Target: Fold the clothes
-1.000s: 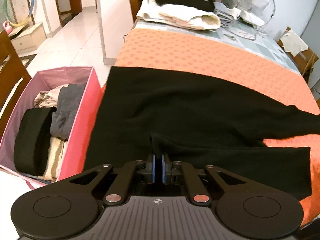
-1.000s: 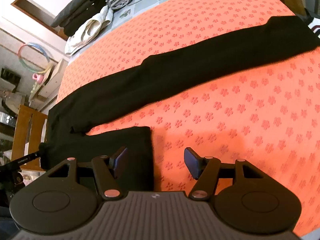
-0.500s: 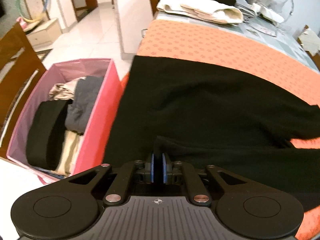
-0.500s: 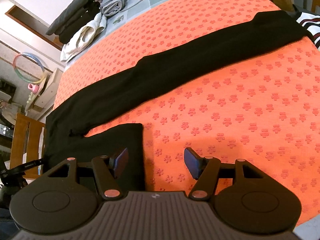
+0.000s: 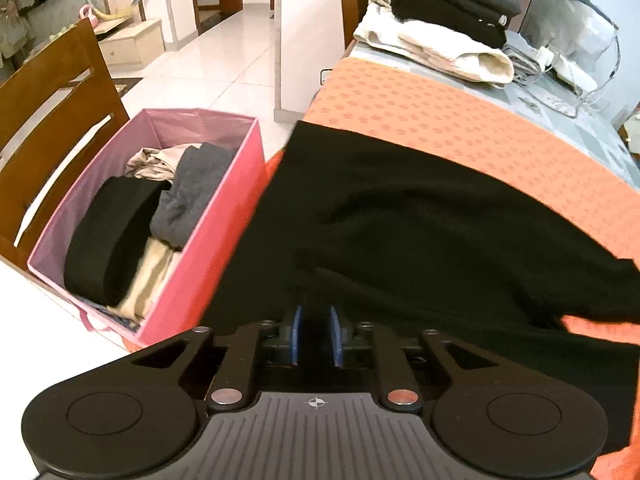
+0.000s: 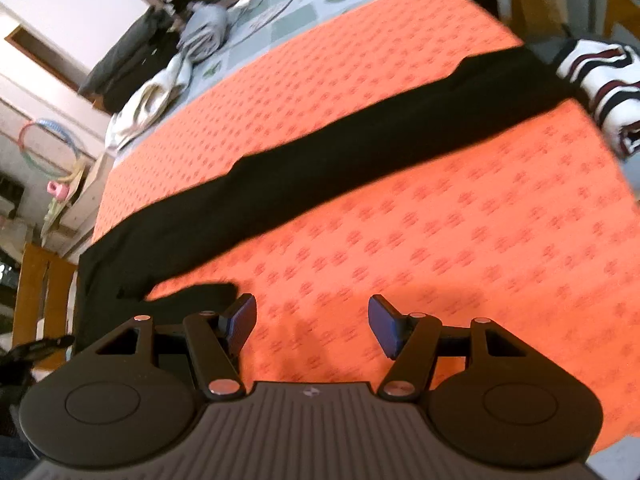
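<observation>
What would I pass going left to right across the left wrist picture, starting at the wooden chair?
Wooden chair → pink fabric box full of clothes → black garment on the orange cloth → orange cloth's bare right end.

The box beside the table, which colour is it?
The box is pink, a paler pink inside. The left wrist view shows it best.
</observation>
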The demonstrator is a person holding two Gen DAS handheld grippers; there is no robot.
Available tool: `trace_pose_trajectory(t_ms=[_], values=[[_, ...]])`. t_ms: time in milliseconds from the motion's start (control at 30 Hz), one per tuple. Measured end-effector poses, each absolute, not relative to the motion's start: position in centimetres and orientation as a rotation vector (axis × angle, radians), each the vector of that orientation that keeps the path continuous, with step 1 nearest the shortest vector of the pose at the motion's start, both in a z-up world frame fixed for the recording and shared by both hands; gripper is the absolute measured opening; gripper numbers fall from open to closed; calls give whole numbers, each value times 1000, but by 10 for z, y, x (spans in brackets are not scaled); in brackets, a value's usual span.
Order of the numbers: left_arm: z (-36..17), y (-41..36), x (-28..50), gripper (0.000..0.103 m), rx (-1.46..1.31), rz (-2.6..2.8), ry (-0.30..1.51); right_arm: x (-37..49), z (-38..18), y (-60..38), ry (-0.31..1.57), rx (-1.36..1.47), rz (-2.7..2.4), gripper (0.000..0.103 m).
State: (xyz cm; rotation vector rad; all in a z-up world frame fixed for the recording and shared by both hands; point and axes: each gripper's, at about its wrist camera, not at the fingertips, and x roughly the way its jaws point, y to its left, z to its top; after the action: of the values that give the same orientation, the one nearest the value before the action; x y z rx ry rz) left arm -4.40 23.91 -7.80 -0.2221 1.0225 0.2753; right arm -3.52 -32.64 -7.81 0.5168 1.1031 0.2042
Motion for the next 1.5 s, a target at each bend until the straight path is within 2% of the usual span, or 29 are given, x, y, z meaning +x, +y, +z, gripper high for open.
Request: trace_pose_trajectory(t_ms=[133,400,567,867,900,1000,1033,1067,1100,1367,1500], values=[[-69,208,-44,27,-249,271,1001,-31,-70,-364,1042,532,121,69],[-57,130,-40,30,-298,276,968,-9,-83,-465,944,692,-75,69],[-53,81,-41,32,-315,272,953,12,-114,-523,922,835,-209,69],[-49,24,-47,36,-341,281,936,37,-174,-571,897,1137,-251,68],[-49,21,-47,36,-341,283,936,40,-178,-571,899,1147,-251,66],[-49,16,-49,36,-348,293,935,44,-184,-572,890,1141,-253,45],[-48,15,-51,36,-353,297,931,44,-182,-572,876,1129,-253,25],[-48,16,-51,36,-359,299,927,44,-180,-572,862,1113,-254,15],[-47,16,-52,36,-362,300,926,46,-174,-570,853,1070,-253,10],[-42,18,-46,36,-374,260,897,54,-92,-514,696,640,-3,6],[-41,16,-38,37,-377,220,885,58,-63,-462,677,454,181,6]])
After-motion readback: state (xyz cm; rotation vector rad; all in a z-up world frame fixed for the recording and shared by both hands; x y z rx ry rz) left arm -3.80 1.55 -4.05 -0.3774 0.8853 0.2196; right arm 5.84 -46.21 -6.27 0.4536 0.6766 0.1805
